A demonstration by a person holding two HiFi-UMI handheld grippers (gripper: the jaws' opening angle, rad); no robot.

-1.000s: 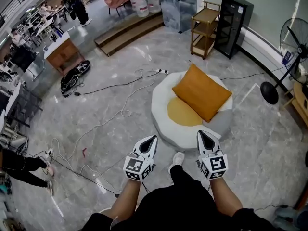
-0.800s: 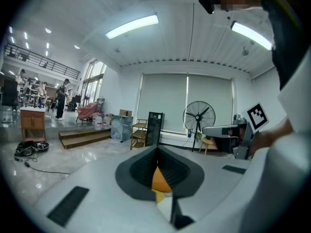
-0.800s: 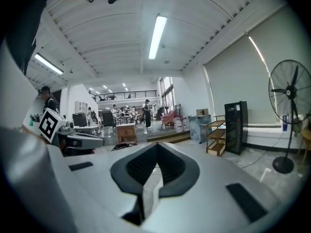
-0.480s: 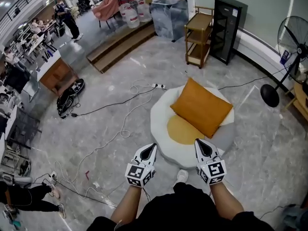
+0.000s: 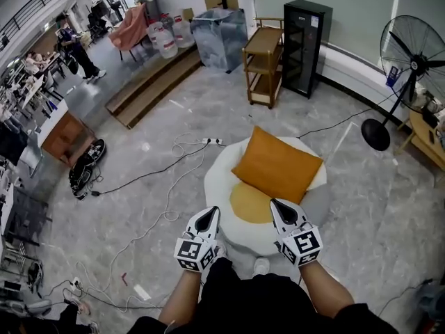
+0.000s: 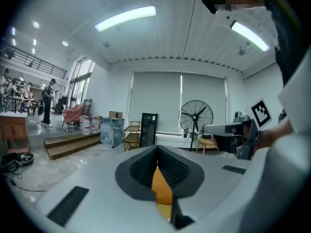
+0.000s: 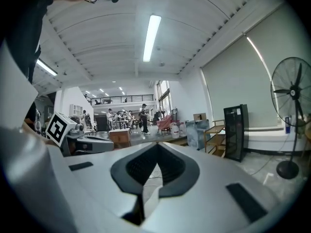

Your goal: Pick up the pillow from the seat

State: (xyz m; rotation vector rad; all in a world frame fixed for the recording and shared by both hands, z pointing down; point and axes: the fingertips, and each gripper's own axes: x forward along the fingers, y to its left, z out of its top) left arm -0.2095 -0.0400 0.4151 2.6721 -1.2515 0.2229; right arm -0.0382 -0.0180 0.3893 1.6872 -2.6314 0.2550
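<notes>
An orange pillow lies tilted on a round white seat that has a yellow centre patch. In the head view both grippers hover at the seat's near edge, short of the pillow. My left gripper is shut and empty, just left of the yellow patch. My right gripper is shut and empty, close to the pillow's near corner. In the left gripper view a sliver of the orange pillow shows through the narrow slot between the jaws. The right gripper view looks across the room, over the floor.
Cables and a power strip trail over the marble floor left of the seat. Behind it stand a wooden shelf and a black cabinet. A standing fan is at the right. People work at desks far left.
The view has closed in on the seat. Both grippers now reach its near edge, the right one close to the pillow's corner. Jaws stayed shut.
</notes>
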